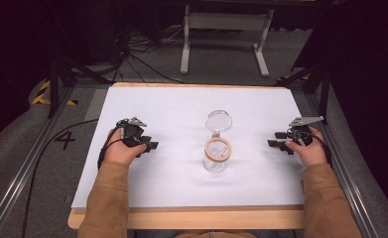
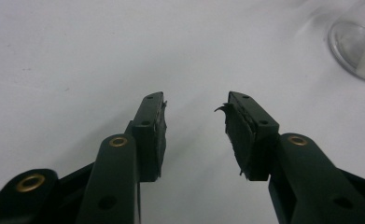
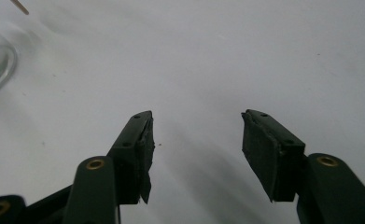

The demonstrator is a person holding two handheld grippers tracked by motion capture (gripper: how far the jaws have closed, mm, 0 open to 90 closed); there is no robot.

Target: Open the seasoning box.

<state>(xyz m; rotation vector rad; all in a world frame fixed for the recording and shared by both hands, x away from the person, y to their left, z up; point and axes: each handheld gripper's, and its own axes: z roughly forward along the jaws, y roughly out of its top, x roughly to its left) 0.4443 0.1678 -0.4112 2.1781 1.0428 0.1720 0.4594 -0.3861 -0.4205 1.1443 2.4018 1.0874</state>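
Your left gripper (image 1: pixel 149 146) rests on desk (image 1: pixel 171 104) at left, jaws released, empty. Glass jar (image 1: pixel 217 157) stands mid-desk, hinged lid (image 1: pixel 219 120) swung open on far side. Your right gripper (image 1: pixel 275 139) rests at right, released, empty.

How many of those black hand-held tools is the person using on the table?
2. The left tool rests on the white sheet left of the glass jar; the right tool rests on its right. Both have open jaws, holding nothing.
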